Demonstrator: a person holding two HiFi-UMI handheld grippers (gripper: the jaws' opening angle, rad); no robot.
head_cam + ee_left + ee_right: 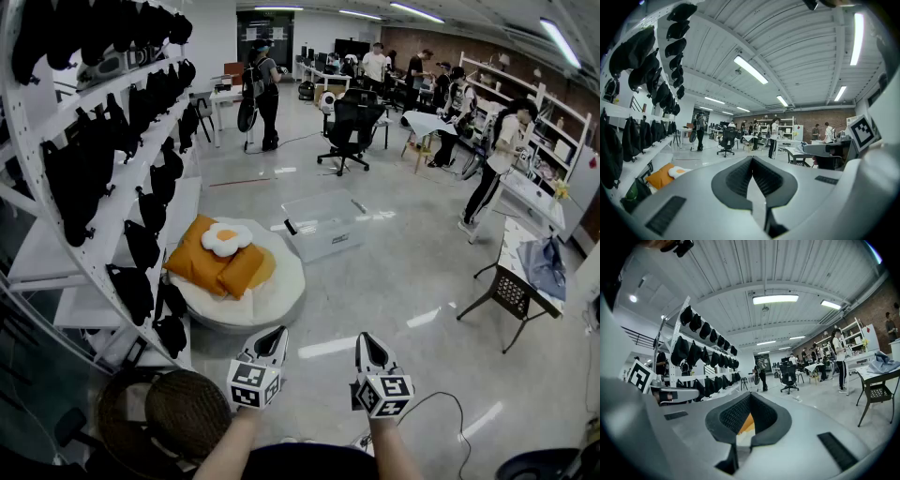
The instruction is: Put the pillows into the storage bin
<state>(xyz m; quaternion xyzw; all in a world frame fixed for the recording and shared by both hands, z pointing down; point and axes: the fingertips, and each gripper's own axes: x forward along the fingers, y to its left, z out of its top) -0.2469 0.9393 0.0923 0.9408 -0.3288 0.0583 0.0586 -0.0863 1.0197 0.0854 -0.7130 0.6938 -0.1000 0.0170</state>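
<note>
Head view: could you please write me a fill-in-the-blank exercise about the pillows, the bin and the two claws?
1. The egg pillow lies on top of the ____ pillow.
2. The clear bin on the floor holds ____ pillows.
3. The left claw and the right claw are both ____ and hold nothing.
4. In the head view, the bin stands to the ____ of the pillows.

Missing words: orange; no; shut; right

A glossy grey floor point(403, 253) spreads under long ceiling lights point(417, 11). A white shelf rack point(183, 202) holding black bags point(70, 178) lines the left edge. A black office chair point(352, 127) stands before a brick wall point(427, 42).
</note>
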